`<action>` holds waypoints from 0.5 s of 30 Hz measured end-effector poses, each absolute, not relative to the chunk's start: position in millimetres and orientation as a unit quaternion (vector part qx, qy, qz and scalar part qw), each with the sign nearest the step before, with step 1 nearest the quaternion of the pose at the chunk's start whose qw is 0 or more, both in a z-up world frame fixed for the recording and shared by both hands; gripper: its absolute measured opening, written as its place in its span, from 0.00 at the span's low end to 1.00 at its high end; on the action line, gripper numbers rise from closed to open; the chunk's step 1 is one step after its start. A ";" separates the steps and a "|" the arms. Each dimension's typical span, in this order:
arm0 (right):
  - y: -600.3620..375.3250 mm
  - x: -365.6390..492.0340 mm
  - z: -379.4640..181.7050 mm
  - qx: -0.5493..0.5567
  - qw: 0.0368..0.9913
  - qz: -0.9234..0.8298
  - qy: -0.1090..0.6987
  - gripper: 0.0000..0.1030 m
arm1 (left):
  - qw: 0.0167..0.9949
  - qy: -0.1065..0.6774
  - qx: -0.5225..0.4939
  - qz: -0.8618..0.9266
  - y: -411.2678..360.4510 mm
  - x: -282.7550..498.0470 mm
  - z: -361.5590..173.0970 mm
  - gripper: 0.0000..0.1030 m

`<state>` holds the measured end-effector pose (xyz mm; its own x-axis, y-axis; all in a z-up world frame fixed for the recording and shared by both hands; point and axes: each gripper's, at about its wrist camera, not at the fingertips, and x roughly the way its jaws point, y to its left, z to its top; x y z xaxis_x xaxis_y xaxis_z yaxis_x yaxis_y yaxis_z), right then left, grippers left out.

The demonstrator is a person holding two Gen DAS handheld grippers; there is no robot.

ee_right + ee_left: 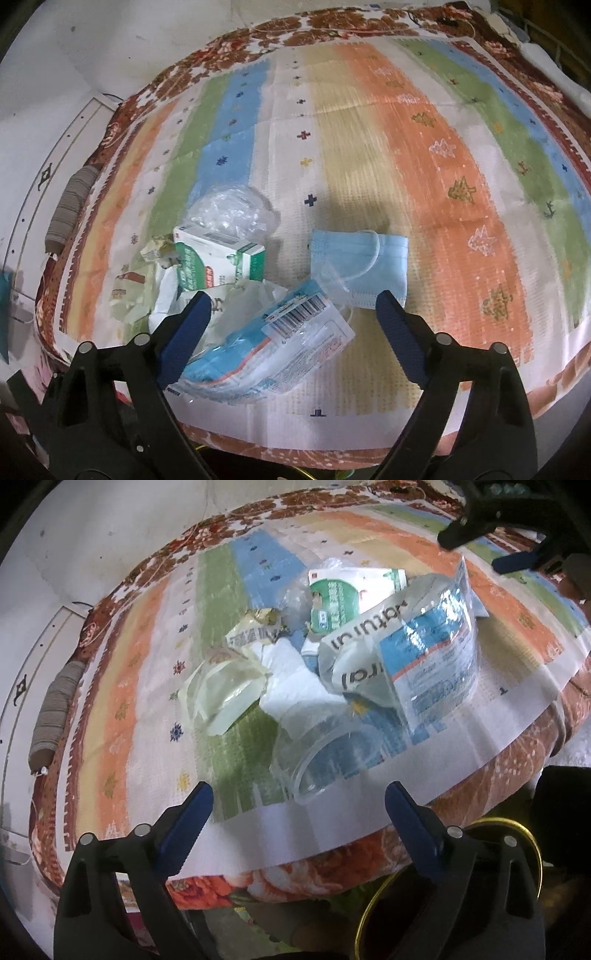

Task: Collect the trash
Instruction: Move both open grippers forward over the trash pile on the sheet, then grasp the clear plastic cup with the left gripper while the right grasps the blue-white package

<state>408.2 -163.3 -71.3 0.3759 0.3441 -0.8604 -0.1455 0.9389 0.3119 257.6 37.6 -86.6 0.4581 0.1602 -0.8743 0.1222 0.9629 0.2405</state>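
Hovering: left gripper [299,805] spread wide, empty, clear cup [325,760] just ahead between fingers. Right gripper [291,314] likewise spread, wrapper [280,343] between fingers, mask [360,267] just beyond. Risk: thin plastic crumples, slips, snags neighbouring trash.

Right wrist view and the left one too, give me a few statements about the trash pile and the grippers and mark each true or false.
1. The blue face mask lies flat on the striped cloth. True.
2. The right gripper is shut on the mask. False: its jaws are open and hold nothing.
3. The green and white carton lies among the pile. True.
4. The clear plastic cup stands upright. False: it lies on its side.
5. The left gripper is open. True.
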 end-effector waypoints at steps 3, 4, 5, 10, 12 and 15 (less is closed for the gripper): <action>-162.9 415.4 -79.1 0.101 0.819 0.140 0.547 0.73 | 0.845 0.519 0.129 0.008 35.6 261.4 -86.5 0.84; -162.5 417.6 -81.6 0.104 0.817 0.139 0.549 0.71 | 0.844 0.521 0.126 0.008 35.9 262.4 -87.7 0.82; -161.0 419.7 -83.8 0.105 0.815 0.140 0.552 0.67 | 0.843 0.523 0.125 0.008 36.2 263.2 -88.8 0.81; -152.1 426.5 -86.6 0.100 0.810 0.137 0.562 0.56 | 0.840 0.528 0.129 0.005 37.4 267.7 -93.7 0.59; -147.4 426.5 -88.4 0.090 0.809 0.136 0.565 0.51 | 0.836 0.537 0.113 0.004 41.7 271.5 -95.6 0.49; -140.6 424.0 -92.6 0.076 0.806 0.133 0.571 0.38 | 0.837 0.539 0.097 0.006 47.4 275.4 -96.9 0.43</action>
